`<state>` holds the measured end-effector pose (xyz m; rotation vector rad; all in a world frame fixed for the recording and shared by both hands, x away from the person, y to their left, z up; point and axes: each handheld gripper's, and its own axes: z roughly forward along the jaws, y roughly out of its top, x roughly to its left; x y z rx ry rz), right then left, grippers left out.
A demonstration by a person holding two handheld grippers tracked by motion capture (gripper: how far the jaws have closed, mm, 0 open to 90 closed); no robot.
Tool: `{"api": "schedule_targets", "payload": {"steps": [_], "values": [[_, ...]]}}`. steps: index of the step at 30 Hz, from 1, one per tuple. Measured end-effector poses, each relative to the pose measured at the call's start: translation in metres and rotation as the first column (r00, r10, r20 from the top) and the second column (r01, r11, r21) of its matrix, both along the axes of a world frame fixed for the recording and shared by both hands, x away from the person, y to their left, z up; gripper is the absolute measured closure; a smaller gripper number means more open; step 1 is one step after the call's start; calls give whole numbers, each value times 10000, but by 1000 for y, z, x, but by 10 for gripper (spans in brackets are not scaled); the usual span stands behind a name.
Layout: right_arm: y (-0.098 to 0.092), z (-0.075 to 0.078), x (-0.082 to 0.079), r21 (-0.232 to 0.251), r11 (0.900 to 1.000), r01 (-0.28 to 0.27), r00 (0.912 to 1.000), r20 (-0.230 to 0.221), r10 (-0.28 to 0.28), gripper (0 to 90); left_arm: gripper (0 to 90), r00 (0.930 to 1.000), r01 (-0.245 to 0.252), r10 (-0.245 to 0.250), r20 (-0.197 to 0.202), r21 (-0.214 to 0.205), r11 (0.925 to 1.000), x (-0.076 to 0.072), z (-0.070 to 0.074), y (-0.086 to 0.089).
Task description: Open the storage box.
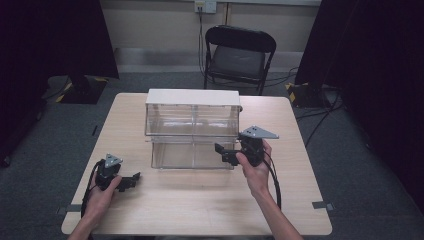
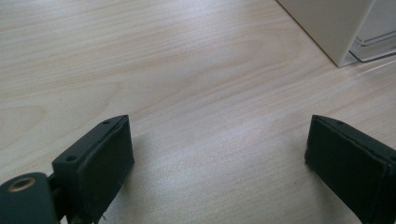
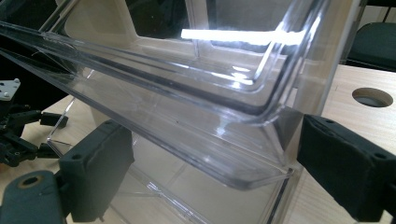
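Clear plastic drawer box (image 1: pixel 192 135): judged light, rigid, slippery, crack-prone. Drawer corner lay between wide-open right claw (image 3: pixel 210 182) jaws, ungripped; best hold there. Left claw (image 2: pixel 219 158) wide open, empty.

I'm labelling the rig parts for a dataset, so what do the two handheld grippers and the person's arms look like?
Both the left gripper and the right gripper are matte black, each with two blocky rectangular jaws showing small screw holes. A grey three-cornered plate sits on top of each. A black cable trails from each back along the forearm. The forearms are bare; no sleeves show.
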<state>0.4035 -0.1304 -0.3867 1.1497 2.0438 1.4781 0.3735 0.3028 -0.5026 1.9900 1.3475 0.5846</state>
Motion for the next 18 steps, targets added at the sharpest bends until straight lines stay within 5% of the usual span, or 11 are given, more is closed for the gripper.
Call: {"api": "schedule_targets", "payload": {"steps": [18], "values": [[0, 0, 0, 14, 10000, -4, 10000, -21, 4, 100, 73, 10000, 0, 0, 1, 0, 10000, 0, 0, 0]]}}
